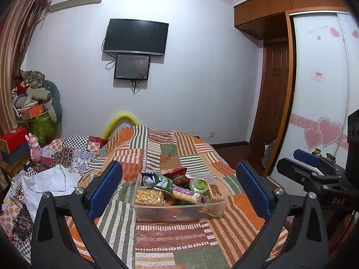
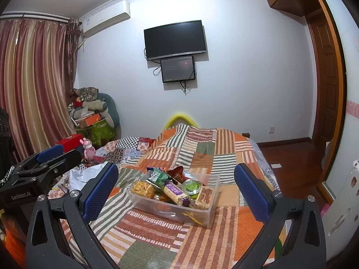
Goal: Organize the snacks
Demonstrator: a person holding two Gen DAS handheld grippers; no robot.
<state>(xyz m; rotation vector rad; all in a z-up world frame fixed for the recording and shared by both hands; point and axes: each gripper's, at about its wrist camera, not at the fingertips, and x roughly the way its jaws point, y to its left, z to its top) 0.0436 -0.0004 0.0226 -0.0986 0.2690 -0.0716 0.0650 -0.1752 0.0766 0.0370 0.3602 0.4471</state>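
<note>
A clear plastic box [image 1: 208,211] sits on the patchwork bedspread [image 1: 170,242]. It holds several snacks: a bag of yellow crackers [image 1: 149,197], a purple-labelled cracker pack [image 1: 186,194], a green-lidded cup [image 1: 198,185], a green bag [image 1: 163,180] and a red bag [image 1: 178,174]. The box also shows in the right wrist view [image 2: 202,215], with the crackers [image 2: 143,188] and the cup [image 2: 191,186]. My left gripper [image 1: 179,188] is open and empty, held back from the box. My right gripper [image 2: 176,188] is open and empty too, also short of the box.
White cloth [image 1: 47,183] and a patterned quilt [image 1: 74,152] lie on the bed's left. A pink doll [image 1: 34,148] and red box [image 1: 13,139] stand at far left. The wardrobe [image 1: 320,94] is at right; a TV [image 1: 135,37] hangs on the far wall.
</note>
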